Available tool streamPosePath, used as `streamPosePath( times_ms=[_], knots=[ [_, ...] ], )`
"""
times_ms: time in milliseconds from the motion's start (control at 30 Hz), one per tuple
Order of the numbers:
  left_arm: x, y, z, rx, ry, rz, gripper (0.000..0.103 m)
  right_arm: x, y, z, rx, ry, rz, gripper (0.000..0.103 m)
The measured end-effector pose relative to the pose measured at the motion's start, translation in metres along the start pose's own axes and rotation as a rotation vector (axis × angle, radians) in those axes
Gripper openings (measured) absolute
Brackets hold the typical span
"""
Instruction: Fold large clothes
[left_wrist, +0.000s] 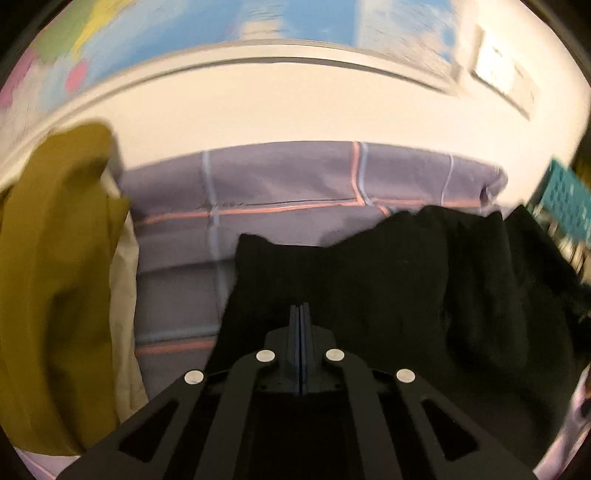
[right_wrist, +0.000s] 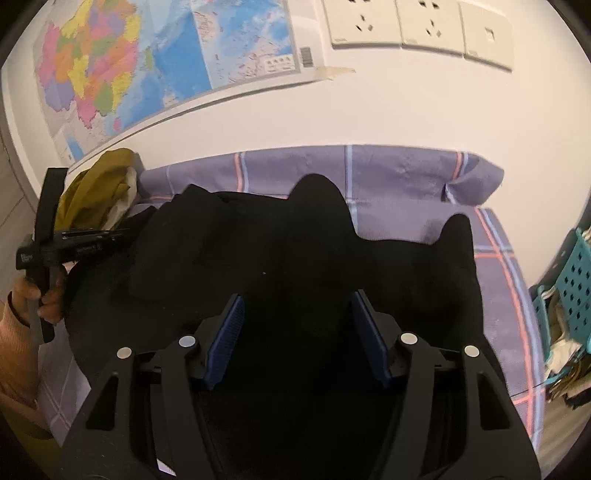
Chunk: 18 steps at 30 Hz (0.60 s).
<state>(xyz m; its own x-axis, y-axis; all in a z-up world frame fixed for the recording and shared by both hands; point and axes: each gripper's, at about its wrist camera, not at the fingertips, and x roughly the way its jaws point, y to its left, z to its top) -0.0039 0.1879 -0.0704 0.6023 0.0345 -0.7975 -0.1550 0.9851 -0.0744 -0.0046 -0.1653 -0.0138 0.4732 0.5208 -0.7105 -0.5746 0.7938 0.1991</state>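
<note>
Black garment (right_wrist: 295, 258) lies under both grippers: left gripper (left_wrist: 301, 310) jaws together, right gripper (right_wrist: 297, 332) jaws apart, holding nothing.

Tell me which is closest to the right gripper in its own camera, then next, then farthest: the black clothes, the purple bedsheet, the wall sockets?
1. black clothes, right under the right gripper
2. purple bedsheet, behind them
3. wall sockets, high on the wall

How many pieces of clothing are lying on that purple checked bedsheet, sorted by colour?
Black: 1, the large black knit garment spread across the middle.
Mustard yellow: 1, the bunched mustard-yellow cloth garment at the left edge.
Cream: 1, a pale cream cloth piece tucked beside the mustard one.
Total: 3
</note>
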Motion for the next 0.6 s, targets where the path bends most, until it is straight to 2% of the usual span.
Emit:
streamPosePath(
  times_ms=[67, 100, 133, 200, 300, 367, 467, 500, 533, 567, 600],
  knots=[
    [-0.006, -0.005, -0.005, 0.042, -0.011, -0.017, 0.001, 0.001, -0.001, -0.003, 0.004, 0.0, 0.009, 0.059],
    [-0.01, -0.008, -0.007, 0.058, -0.016, -0.028, 0.013, 0.001, -0.001, -0.003, 0.001, -0.002, 0.012, 0.06],
    [-0.014, -0.012, -0.008, 0.077, -0.01, -0.07, 0.037, 0.001, -0.002, -0.004, 0.003, -0.002, 0.013, 0.06],
    [-0.024, -0.02, -0.01, 0.107, -0.037, -0.13, 0.051, 0.001, -0.002, -0.004, 0.01, -0.002, 0.02, 0.063],
    [-0.026, -0.04, -0.009, 0.191, -0.055, -0.148, 0.058, 0.001, 0.0, -0.004, 0.008, -0.002, 0.018, 0.064],
    [-0.01, -0.05, -0.005, 0.214, -0.004, -0.119, 0.058, 0.002, 0.0, -0.005, 0.006, 0.0, 0.02, 0.065],
    [0.013, -0.061, -0.002, 0.224, 0.077, -0.107, 0.05, 0.001, 0.0, -0.005, 0.004, 0.002, 0.023, 0.066],
    [0.016, -0.062, -0.001, 0.22, 0.087, -0.123, 0.036, 0.001, -0.001, -0.006, 0.004, 0.003, 0.024, 0.066],
    [0.016, -0.062, 0.0, 0.216, 0.083, -0.11, 0.025, 0.001, -0.002, -0.006, 0.004, 0.004, 0.026, 0.066],
    [0.015, -0.061, 0.003, 0.208, 0.065, -0.07, 0.006, 0.0, -0.001, -0.006, 0.0, 0.005, 0.026, 0.066],
    [0.014, -0.056, 0.006, 0.2, 0.055, -0.061, 0.004, 0.0, -0.001, -0.006, -0.003, 0.004, 0.023, 0.055]
  ],
)
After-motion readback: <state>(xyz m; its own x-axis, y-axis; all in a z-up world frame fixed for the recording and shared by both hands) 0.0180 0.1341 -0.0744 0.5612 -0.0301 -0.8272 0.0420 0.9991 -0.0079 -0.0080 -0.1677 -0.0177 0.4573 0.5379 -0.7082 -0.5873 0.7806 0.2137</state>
